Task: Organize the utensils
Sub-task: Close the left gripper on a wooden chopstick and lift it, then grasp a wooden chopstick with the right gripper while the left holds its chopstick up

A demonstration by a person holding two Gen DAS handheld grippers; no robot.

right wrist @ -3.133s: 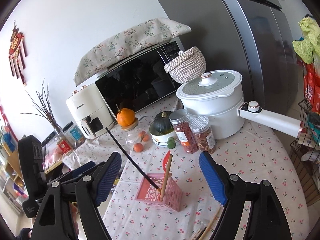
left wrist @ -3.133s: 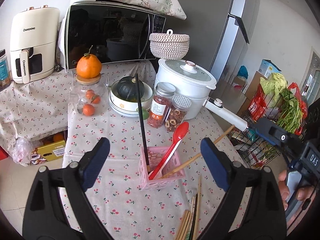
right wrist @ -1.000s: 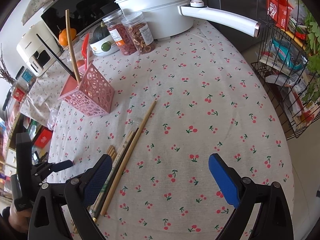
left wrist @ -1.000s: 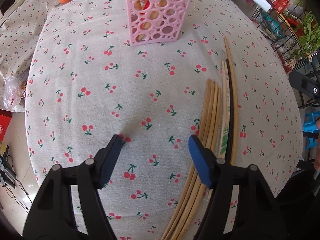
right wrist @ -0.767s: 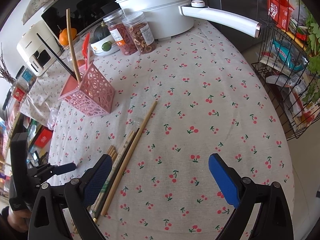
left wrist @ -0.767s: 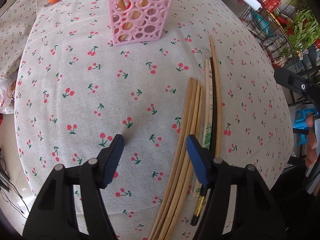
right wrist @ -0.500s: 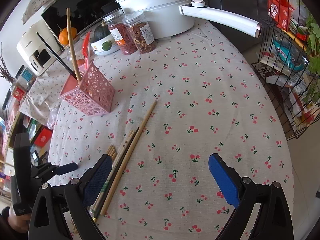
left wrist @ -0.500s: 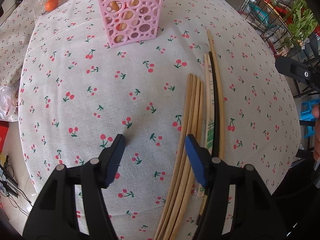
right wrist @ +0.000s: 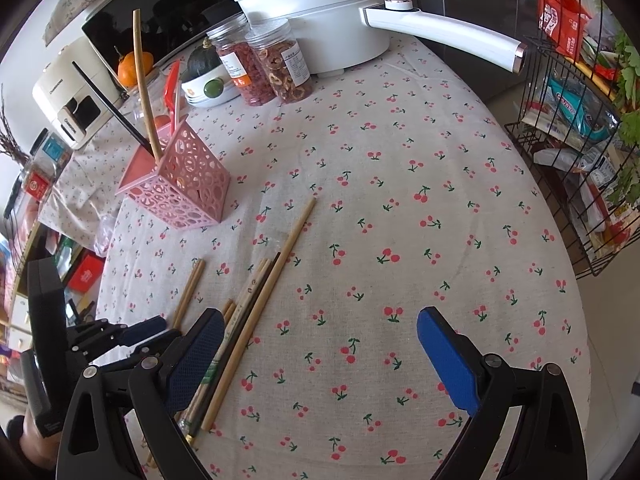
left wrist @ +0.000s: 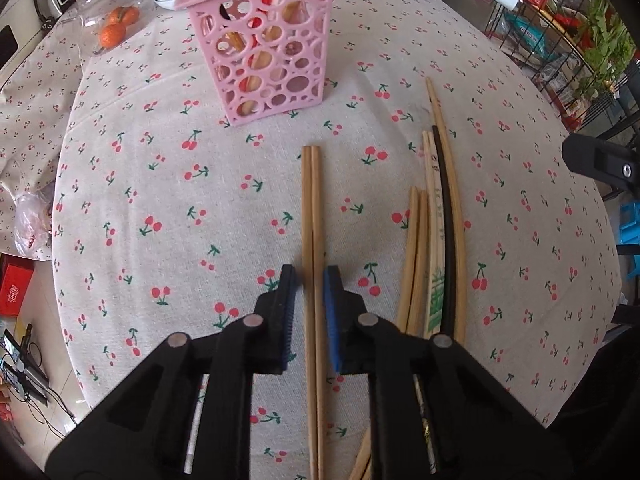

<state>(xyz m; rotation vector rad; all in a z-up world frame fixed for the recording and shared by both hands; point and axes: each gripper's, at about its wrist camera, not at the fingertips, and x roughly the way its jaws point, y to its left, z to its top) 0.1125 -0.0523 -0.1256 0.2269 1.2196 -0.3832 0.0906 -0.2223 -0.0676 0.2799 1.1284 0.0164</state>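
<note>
My left gripper (left wrist: 310,280) is shut on a pair of wooden chopsticks (left wrist: 311,208), which point toward the pink perforated holder (left wrist: 260,44). The pair also shows in the right wrist view (right wrist: 190,292), with the left gripper (right wrist: 140,330) at its near end. The holder (right wrist: 180,192) contains a black chopstick, a wooden one and a red spoon. Several more chopsticks (left wrist: 436,232), wooden and one black, lie to the right of the held pair on the tablecloth. My right gripper (right wrist: 320,344) is open and empty above the cloth, beside the loose chopsticks (right wrist: 248,320).
A white pot with a long handle (right wrist: 440,32), two jars (right wrist: 276,64), a bowl with a squash (right wrist: 204,80), a microwave and an air fryer (right wrist: 72,96) stand at the back. A wire rack of groceries (right wrist: 580,120) stands right of the round table.
My left gripper has closed on two wooden chopsticks and drawn them left, away from the bundle. The right gripper has barely moved.
</note>
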